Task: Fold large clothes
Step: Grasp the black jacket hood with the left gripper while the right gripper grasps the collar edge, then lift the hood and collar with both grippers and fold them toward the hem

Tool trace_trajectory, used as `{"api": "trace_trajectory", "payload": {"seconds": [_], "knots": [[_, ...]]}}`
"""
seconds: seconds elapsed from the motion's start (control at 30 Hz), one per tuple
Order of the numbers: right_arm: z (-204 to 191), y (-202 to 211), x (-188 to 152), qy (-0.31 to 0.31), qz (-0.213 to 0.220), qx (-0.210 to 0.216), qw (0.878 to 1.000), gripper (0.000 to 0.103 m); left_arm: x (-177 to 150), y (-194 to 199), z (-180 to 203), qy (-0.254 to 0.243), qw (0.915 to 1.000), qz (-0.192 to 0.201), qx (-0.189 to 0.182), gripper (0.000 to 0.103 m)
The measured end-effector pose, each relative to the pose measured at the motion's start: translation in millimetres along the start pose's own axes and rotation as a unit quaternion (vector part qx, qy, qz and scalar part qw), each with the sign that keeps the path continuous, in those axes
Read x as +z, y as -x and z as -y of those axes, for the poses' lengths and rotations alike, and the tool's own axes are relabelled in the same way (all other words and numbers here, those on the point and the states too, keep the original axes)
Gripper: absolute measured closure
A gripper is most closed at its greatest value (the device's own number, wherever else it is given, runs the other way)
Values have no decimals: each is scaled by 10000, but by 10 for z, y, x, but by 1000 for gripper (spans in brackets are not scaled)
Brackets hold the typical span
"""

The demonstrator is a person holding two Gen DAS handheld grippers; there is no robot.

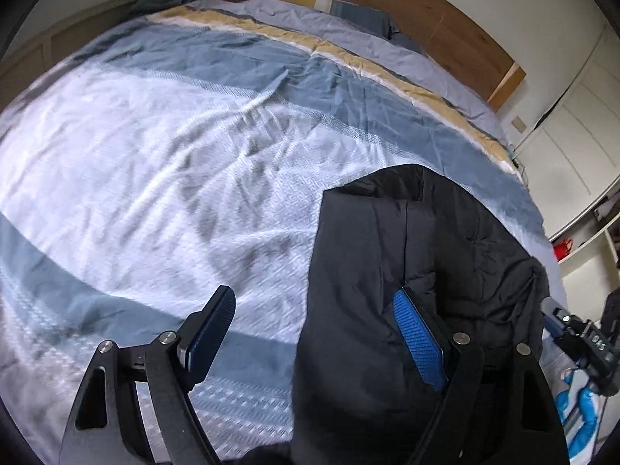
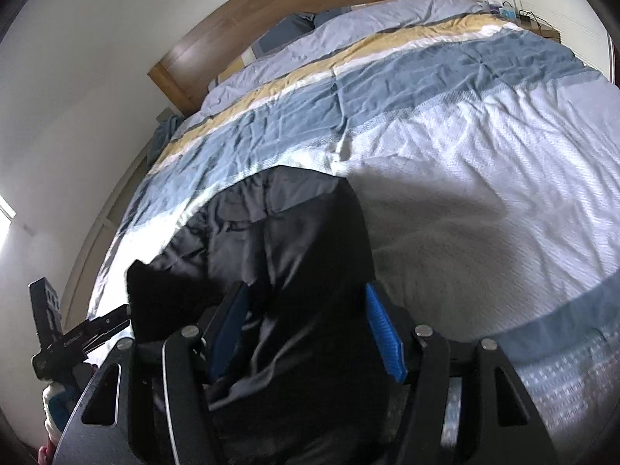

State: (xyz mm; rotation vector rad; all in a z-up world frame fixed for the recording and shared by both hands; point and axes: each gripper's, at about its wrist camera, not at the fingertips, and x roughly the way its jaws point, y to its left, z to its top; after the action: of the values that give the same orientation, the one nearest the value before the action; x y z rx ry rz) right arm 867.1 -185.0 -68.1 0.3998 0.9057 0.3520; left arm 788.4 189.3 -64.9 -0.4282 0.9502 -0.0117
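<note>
A black padded jacket (image 1: 418, 271) lies bunched at the near edge of the bed (image 1: 193, 155). In the left wrist view my left gripper (image 1: 314, 325) is open, its right finger (image 1: 418, 337) pressed against the jacket and its left finger (image 1: 213, 321) over bare bedspread. In the right wrist view the jacket (image 2: 294, 255) fills the gap between the fingers of my right gripper (image 2: 310, 333), whose jaws stand wide apart around a thick fold of it. Each gripper shows at the edge of the other's view: the right one (image 1: 581, 337) and the left one (image 2: 69, 337).
The bedspread (image 2: 465, 135) is white with blue and yellow bands, wrinkled. A wooden headboard (image 1: 426, 11) and pillows (image 1: 348, 11) are at the far end. White cupboards and shelves (image 1: 581, 155) stand beside the bed. A white wall (image 2: 77, 77) is on the other side.
</note>
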Motion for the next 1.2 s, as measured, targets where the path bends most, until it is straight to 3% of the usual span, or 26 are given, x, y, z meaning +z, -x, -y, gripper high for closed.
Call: {"api": "trace_trajectory", "payload": {"seconds": [0.2, 0.3, 0.4, 0.47, 0.57, 0.87, 1.03, 1.2], "knots": [[8, -208, 16, 194, 29, -199, 9996, 45, -47, -358, -30, 167, 9992, -364, 45, 21], [-9, -264, 24, 276, 60, -274, 9992, 52, -60, -468, 7, 101, 9986, -524, 63, 31], [-82, -297, 41, 418, 57, -352, 9985, 67, -60, -543, 70, 0, 9979, -641, 103, 53], [-169, -291, 43, 588, 49, -406, 9974, 83, -70, -554, 136, -51, 9976, -683, 118, 77], [-306, -231, 39, 803, -23, -424, 9959, 89, -99, -485, 232, -236, 9975, -640, 211, 93], [-663, 510, -175, 1096, 93, 222, 9937, 92, -329, 247, 291, -318, 9991, -257, 104, 96], [-763, 1115, -561, 1253, 212, 597, 9901, 92, -646, 814, 289, -426, 9990, -19, -120, 97], [-612, 1702, -1013, 1164, 468, 850, 9884, 92, -1104, 1295, 151, -252, 9990, 32, -368, 97]]}}
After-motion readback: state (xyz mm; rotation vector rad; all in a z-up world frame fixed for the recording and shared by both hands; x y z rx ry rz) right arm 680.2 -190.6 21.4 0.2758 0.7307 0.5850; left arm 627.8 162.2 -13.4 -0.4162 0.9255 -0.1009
